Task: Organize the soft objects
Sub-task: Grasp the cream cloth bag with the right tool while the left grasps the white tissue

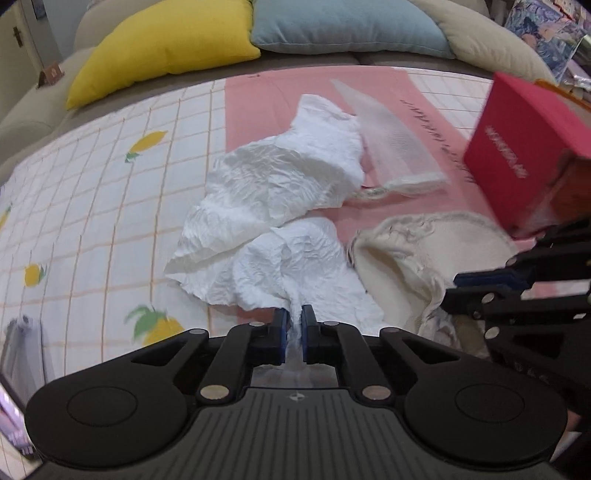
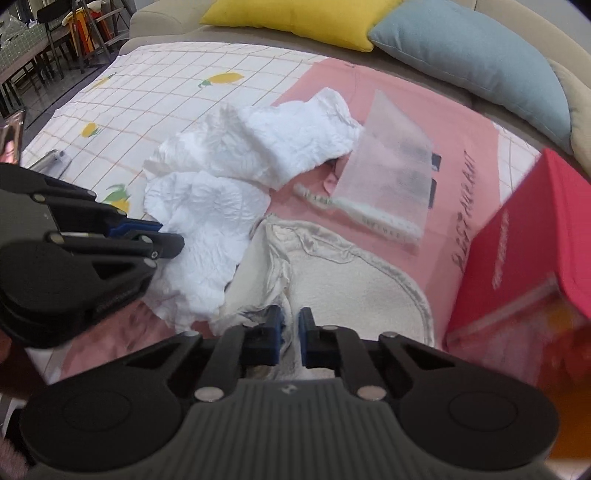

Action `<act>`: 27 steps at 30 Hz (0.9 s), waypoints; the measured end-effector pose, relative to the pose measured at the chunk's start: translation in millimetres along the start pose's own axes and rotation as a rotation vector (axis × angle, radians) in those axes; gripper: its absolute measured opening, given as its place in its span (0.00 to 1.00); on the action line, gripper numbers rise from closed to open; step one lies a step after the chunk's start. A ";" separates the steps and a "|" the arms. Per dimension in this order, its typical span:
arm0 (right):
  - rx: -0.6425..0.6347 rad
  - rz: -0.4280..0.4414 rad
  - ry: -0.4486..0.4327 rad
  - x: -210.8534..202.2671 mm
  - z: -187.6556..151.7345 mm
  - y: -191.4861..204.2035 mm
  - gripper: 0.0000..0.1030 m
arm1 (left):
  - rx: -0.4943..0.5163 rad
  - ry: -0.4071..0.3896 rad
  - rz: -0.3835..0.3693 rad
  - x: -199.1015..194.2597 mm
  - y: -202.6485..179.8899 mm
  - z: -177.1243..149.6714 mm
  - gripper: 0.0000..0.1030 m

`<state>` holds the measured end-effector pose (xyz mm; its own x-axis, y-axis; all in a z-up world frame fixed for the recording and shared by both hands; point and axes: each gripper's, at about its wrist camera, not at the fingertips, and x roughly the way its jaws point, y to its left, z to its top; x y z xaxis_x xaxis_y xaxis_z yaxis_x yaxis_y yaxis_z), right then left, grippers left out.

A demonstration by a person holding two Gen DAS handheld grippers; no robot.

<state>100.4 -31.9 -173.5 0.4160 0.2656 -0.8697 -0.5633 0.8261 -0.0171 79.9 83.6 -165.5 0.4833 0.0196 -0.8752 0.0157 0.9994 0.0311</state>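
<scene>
In the left wrist view, the left tool (image 1: 293, 325) is pinching the near edge of a crumpled white sheet (image 1: 273, 206), its blue pads closed on a thin fold of it. The sheet is lying across a lemon-print cloth (image 1: 92, 177) and a pink cloth (image 1: 266, 96) spread on a sofa. Just right of the sheet a cream towel (image 1: 399, 258) is lying, with the right tool (image 1: 480, 280) reaching in from the right edge over it. Beyond the sheet a clear pouch (image 1: 391, 140) is resting on the pink cloth, touching the sheet's far right end. A red box (image 1: 517, 147) is standing at the right, and a yellow pillow (image 1: 166, 44) and a blue pillow (image 1: 347, 26) are leaning at the far side. In the right wrist view, the right tool (image 2: 290, 325) is gripping the near edge of the cream towel (image 2: 351, 288), pads nearly together with bunched fabric between them. The left tool (image 2: 147, 230) is coming in from the left over the white sheet (image 2: 258, 144), which is lying left of the towel and touching it. The pouch (image 2: 391, 166) is sitting farther off on the pink cloth (image 2: 461, 122), and the red box (image 2: 517, 258) is standing at the right.
</scene>
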 end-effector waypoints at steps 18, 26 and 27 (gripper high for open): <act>0.260 -0.072 -0.035 -71.9 -66.3 -66.7 0.00 | -0.054 -0.144 -0.240 -144.8 -30.0 -31.4 0.06; 0.245 -0.078 -0.046 -82.5 -73.6 -65.1 0.00 | -0.066 -0.260 -0.274 -175.5 -30.5 -16.0 0.06; 0.257 -0.082 -0.034 -80.1 -74.4 -67.0 0.00 | -0.055 -0.265 -0.262 -172.9 -31.4 -12.3 0.06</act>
<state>51.7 -145.5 -139.5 0.4789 0.2061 -0.8534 -0.3288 0.9434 0.0433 -14.9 49.2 -21.1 0.6788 -0.2375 -0.6948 0.1253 0.9698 -0.2091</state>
